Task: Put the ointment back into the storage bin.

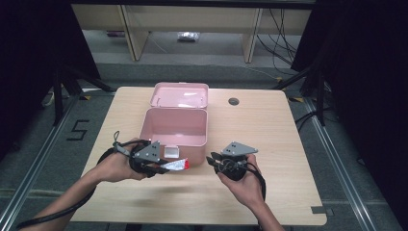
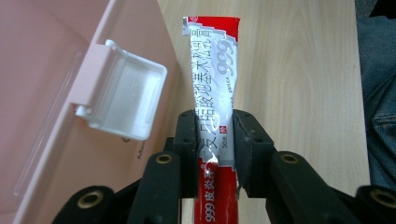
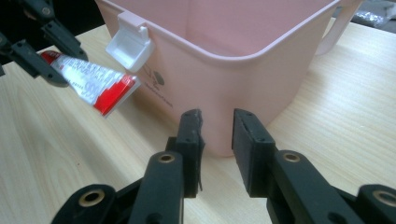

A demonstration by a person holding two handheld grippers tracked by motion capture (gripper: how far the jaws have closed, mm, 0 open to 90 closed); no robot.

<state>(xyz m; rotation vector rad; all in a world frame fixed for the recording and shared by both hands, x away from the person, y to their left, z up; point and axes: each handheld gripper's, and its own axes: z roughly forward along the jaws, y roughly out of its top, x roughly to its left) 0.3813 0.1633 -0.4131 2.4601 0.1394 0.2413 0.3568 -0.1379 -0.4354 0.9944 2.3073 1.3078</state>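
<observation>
Left tongs (image 2: 215, 135) are clamped on a red-and-silver tube (image 2: 214, 84) beside the pink box (image 1: 174, 127); right tongs (image 3: 217, 140) stand apart, holding nothing.

A light wooden table (image 1: 284, 144) with a cable hole (image 1: 234, 101) stands before pale wooden furniture legs (image 1: 250, 41).

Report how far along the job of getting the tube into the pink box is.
Done: the pink box stands open, its lid laid back, and the tube is off the table. In hand: the left gripper clamps the tube in front of the box. The right gripper is open and holds nothing. Left: carry the tube over the rim and release it inside.
</observation>
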